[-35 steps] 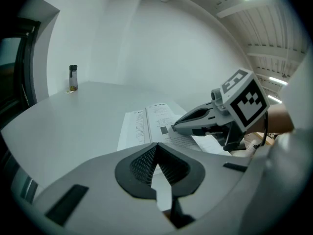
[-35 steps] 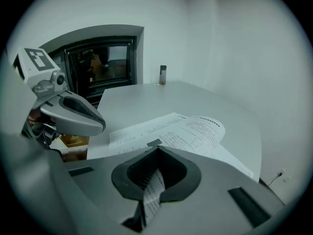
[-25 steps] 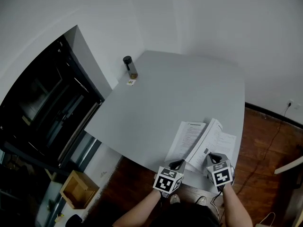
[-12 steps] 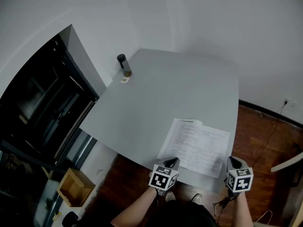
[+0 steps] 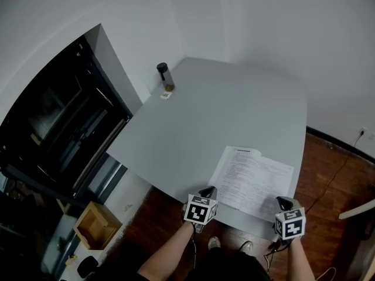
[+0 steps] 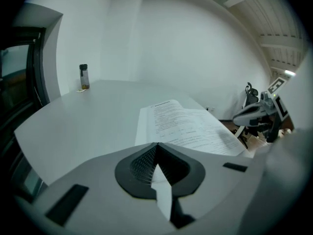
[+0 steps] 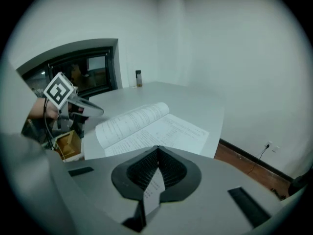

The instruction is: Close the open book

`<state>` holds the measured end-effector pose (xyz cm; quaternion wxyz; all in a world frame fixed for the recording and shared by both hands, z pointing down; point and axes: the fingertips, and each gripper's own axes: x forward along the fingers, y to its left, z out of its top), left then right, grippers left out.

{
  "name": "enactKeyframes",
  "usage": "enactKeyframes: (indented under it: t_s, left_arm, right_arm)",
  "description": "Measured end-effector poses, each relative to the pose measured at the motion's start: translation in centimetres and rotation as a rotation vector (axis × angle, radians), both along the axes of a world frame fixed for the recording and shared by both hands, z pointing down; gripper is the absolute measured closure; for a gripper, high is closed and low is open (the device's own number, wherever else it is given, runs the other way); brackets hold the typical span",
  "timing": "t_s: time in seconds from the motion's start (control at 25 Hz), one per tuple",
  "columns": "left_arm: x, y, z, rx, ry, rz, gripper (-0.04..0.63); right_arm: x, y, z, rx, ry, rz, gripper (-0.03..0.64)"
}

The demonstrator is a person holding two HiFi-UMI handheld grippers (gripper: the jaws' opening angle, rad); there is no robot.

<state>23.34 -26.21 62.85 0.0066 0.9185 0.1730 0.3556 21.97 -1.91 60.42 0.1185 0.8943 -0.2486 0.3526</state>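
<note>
Ref: table point(image 5: 222, 107), grey, rounded corners; all positions given vs. it (near = person's side).
Book point(image 5: 255, 177): open, lying flat on table at near-right corner, printed pages up. Near edge of book close to table's near edge. One page bows up slightly by the fold, per right gripper view.
L gripper point(image 6: 156, 145): jaws closed tip to tip, nothing clamped. Pale sliver visible low in the slot behind the tips; nature unclear. Held at table's near edge, just by book's near-left corner. Contact w/ book not discernible.
R gripper point(image 7: 156, 148): jaws likewise together at the tips, no grip on anything. Printed sliver shows in the slot below; cannot tell what. Held at table's near edge, by book's near-right corner, tip pointing in over the table. Contact w/ book not discernible.
Bottle point(image 5: 164, 76): small, dark cap, upright at table's far-left corner, well apart from book.
Tag point(image 5: 166, 96): small, pale, flat on table, just beside bottle on its near side.
Box point(image 5: 96, 226): wooden, open top, on floor off table's left edge.
Floor point(image 5: 328, 168): reddish-brown wood, showing past table's right and near edges.
Window point(image 5: 58, 127): dark glazed frame, left of table.
</note>
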Motion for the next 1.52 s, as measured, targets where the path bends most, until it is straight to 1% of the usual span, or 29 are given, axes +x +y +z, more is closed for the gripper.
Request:
enactKeyframes:
  t_s: [0.08, 0.16, 0.32, 0.4, 0.48, 0.56, 0.68, 0.76, 0.92, 1.04, 1.28, 1.52]
  left_arm:
    - [1.0, -1.6, 0.5, 0.024, -0.009, -0.023, 0.591]
    - [1.8, -3.0, 1.3, 0.047, -0.035, -0.033, 0.591]
    - [2.9, -4.8, 3.5, 0.117, -0.099, -0.023, 0.591]
    - [2.7, -4.9, 4.4, 0.131, -0.137, -0.015, 0.591]
    - [2.3, -4.5, 5.2, 0.118, -0.174, -0.006, 0.591]
    - [2.0, -4.1, 5.7, 0.114, -0.190, -0.002, 0.591]
    - [2.3, -4.1, 5.5, 0.120, -0.169, -0.009, 0.591]
    - [2.2, -3.9, 5.1, 0.117, -0.170, -0.004, 0.591]
    - [1.7, -2.4, 4.9, 0.088, -0.163, 0.012, 0.591]
    - [1.2, -0.6, 4.7, 0.058, -0.172, 0.043, 0.591]
    - [0.6, 4.8, 4.5, 0.004, -0.174, 0.138, 0.591]
    - [0.3, 8.6, 3.1, -0.053, -0.150, 0.177, 0.591]
  right_arm:
    - [-0.3, 0.3, 1.7, -0.033, -0.040, -0.002, 0.614]
    - [-0.7, 0.5, 3.0, -0.054, -0.073, -0.005, 0.614]
    - [-1.2, 0.6, 4.5, -0.066, -0.112, 0.000, 0.614]
    - [-1.2, 0.7, 4.9, -0.068, -0.118, 0.005, 0.614]
    - [-1.2, 0.6, 4.9, -0.066, -0.122, 0.005, 0.614]
    - [-1.2, 0.4, 4.9, -0.063, -0.125, 0.002, 0.614]
    - [-1.3, 0.5, 5.0, -0.066, -0.130, 0.005, 0.614]
    - [-1.5, 0.7, 5.3, -0.070, -0.135, 0.011, 0.614]
    - [-1.7, 0.4, 5.4, -0.061, -0.135, 0.003, 0.614]
    - [-1.9, 0.5, 5.4, -0.057, -0.141, 0.009, 0.614]
    - [-1.8, 0.4, 5.6, -0.028, -0.150, 0.011, 0.614]
    - [-2.1, 0.7, 5.5, -0.009, -0.147, 0.014, 0.614]
